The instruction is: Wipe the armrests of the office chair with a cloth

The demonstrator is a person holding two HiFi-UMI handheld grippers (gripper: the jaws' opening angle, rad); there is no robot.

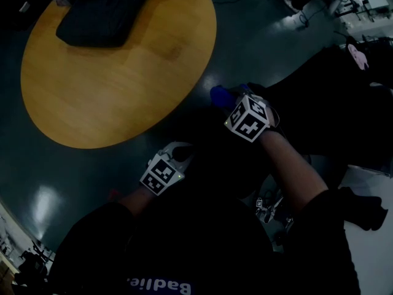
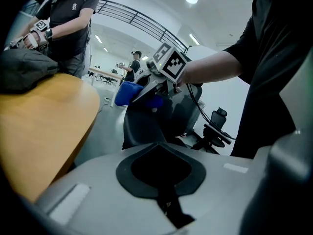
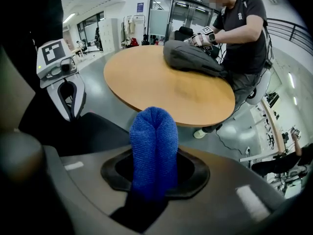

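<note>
A folded blue cloth sticks up between the jaws of my right gripper, which is shut on it. In the head view the cloth shows just ahead of the right gripper, above the dark office chair. The left gripper view shows the cloth over the chair's black back. My left gripper hangs near the chair's left side, its jaws closed with nothing between them. No armrest can be made out clearly in the dim frames.
A round wooden table stands ahead with a black bag on it. A person sits at its far side, handling the bag. Another office chair stands to the right. The floor is dark and glossy.
</note>
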